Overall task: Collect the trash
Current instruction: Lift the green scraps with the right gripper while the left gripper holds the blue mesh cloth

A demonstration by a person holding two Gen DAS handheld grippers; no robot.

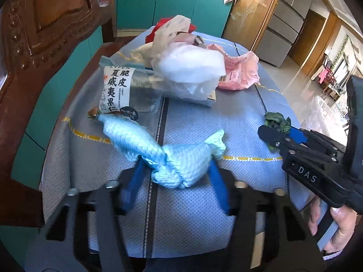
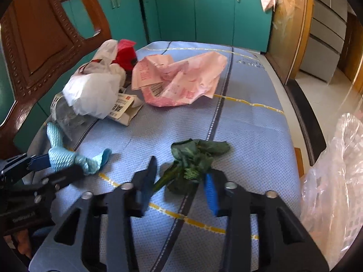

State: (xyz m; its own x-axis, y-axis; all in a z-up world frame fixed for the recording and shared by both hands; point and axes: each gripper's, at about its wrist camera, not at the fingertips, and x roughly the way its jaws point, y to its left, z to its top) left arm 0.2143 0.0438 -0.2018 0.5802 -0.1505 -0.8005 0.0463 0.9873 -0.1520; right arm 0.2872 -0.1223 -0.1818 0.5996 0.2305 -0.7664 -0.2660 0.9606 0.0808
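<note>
The left gripper has its blue fingers on either side of a light blue rag lying knotted on the blue cloth; whether the pads press it I cannot tell. To its right, the right gripper straddles a wilted green scrap, also flat on the cloth, with a gap showing at the left finger, so it looks released. A hand grips the right tool's handle. Farther back lie a snack wrapper, a white bag, a small box and a pink bag, with a red item behind them. At the right edge stands a basket lined with clear plastic. A wooden chair rises at left, teal cabinets beyond
</note>
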